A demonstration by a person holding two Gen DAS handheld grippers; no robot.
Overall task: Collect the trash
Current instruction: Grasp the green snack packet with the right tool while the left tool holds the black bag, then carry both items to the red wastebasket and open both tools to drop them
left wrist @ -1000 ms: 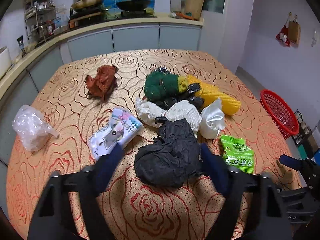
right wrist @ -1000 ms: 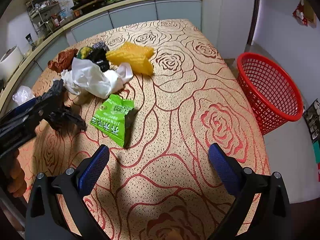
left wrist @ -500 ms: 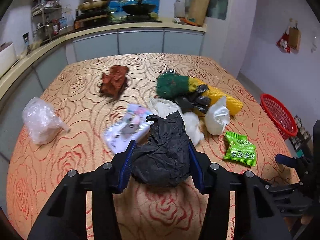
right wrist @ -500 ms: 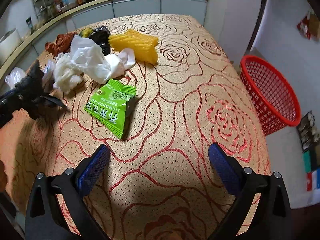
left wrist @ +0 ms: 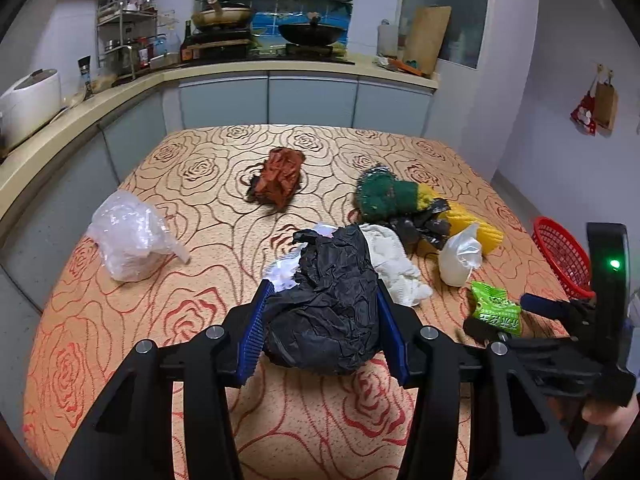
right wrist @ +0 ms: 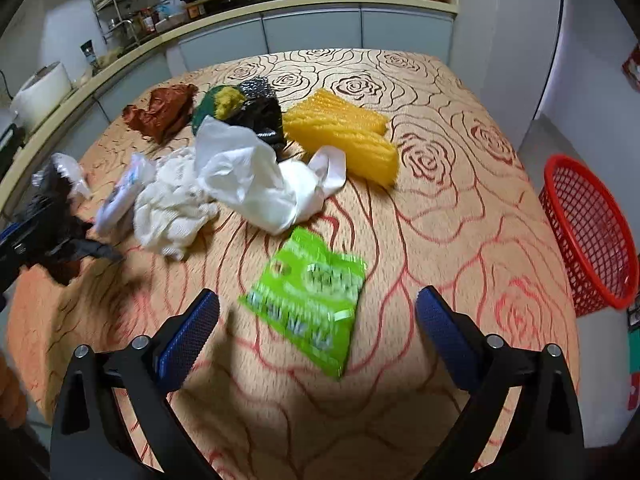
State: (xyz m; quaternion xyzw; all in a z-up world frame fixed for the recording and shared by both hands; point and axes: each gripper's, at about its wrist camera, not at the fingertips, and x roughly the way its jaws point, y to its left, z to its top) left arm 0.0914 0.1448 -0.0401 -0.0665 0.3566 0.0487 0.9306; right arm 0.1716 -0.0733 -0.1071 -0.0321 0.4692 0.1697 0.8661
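The left gripper is now clamped on the crumpled black bag at the lower centre of the left wrist view; a second ago its blue fingers stood wide on either side of the bag, and they have since closed in and raised it off the rose-patterned bench, though how far it clears the cloth is hard to judge from here. So one piece of trash is in hand and ready to carry to the red basket, which stands on the floor off the bench's right edge. The right gripper is open and empty, and it has moved in over the green snack packet, which now lies between its fingers at the centre of the right wrist view, blurred by motion. That looks like the next pick. The rest lies untouched higher in the frame: a white plastic bag, a white cloth, a yellow sponge, a brown wad and a clear bag.
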